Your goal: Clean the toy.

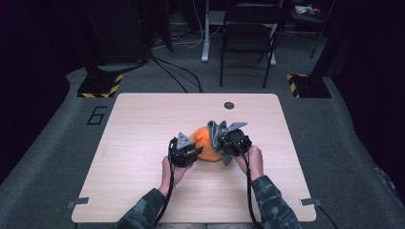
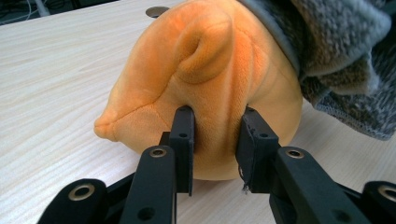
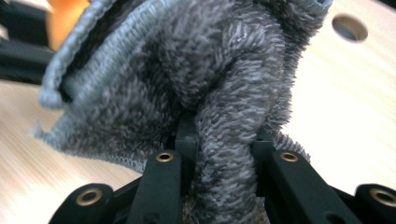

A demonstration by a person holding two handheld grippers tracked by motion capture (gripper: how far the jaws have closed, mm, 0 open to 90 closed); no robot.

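The orange plush toy [image 2: 205, 98] lies near the middle of the table [image 1: 143, 143], with a grey fuzzy sock [image 3: 201, 79] draped over 1 end. The left tool [image 2: 217, 149] pinches a fold of the plush; the right tool [image 3: 224, 154] is clamped on a bunched ridge of the sock. Both things look light, soft and squashy, so they will likely deform rather than slip; the sock's ribbed cuff seems the firmest hold. How far the sock covers the toy is hidden behind the right tool in the high view.
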